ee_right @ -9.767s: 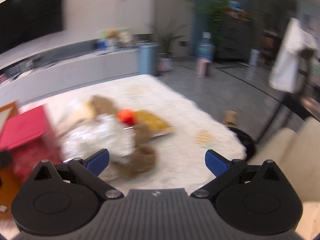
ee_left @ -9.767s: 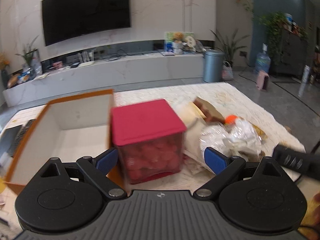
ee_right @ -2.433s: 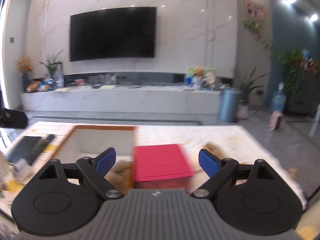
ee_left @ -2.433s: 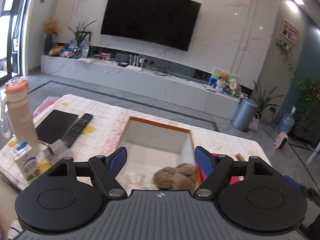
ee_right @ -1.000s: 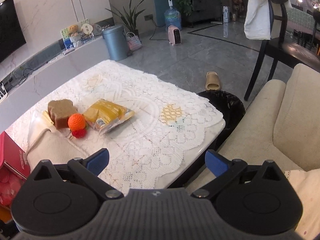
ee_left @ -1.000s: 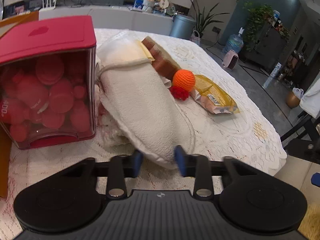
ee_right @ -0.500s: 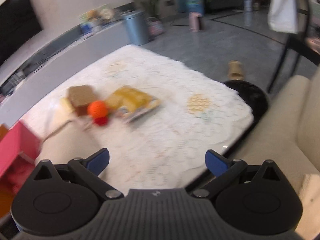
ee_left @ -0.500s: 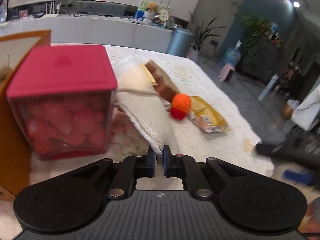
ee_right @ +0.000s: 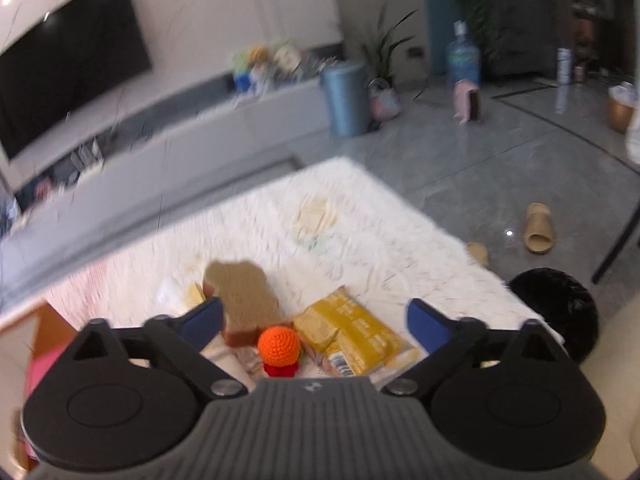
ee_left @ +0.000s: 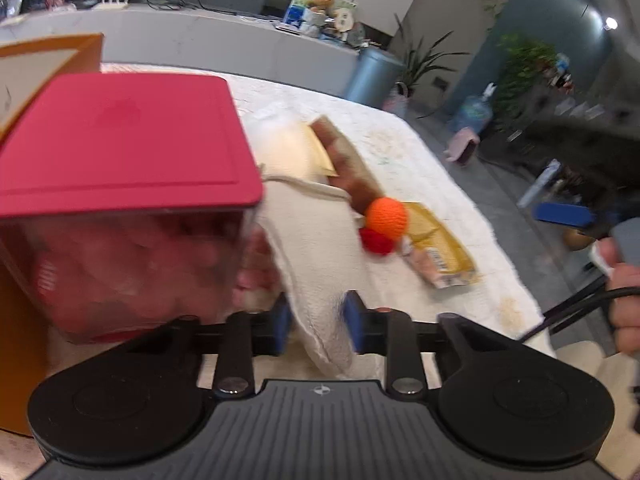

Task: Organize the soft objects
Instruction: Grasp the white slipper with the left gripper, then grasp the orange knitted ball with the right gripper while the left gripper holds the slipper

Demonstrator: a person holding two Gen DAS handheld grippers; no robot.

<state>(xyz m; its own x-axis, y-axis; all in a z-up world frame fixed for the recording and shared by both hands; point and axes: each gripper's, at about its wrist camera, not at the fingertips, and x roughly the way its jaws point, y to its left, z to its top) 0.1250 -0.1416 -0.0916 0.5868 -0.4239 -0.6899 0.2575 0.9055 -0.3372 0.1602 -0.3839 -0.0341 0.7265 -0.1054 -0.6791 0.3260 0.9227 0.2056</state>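
Note:
A white cloth (ee_left: 304, 240) lies on the table beside a red-lidded clear jar (ee_left: 120, 140). Its near end fills the gap between the pads of my left gripper (ee_left: 317, 326), whose jaws are opening. Past the cloth lie a brown toast-shaped plush (ee_left: 348, 164), an orange crochet ball (ee_left: 386, 218) and a yellow packet (ee_left: 436, 248). My right gripper (ee_right: 314, 322) hovers over the brown plush (ee_right: 240, 292), the orange ball (ee_right: 279, 345) and the yellow packet (ee_right: 352, 336). Its jaws are closing, and neither pad touches anything.
An orange cardboard box (ee_left: 24, 60) stands behind the jar at the left. A lace cloth covers the table (ee_right: 320, 208). Off its right edge are a black bin (ee_right: 556, 312) and a slipper (ee_right: 540, 228) on the floor. A person's hand (ee_left: 624, 292) shows at the right.
My left gripper pinched the cloth's edge thin, then its pads spread with the cloth still between them. My right gripper swung left over the plush, ball and packet, and its jaws narrowed.

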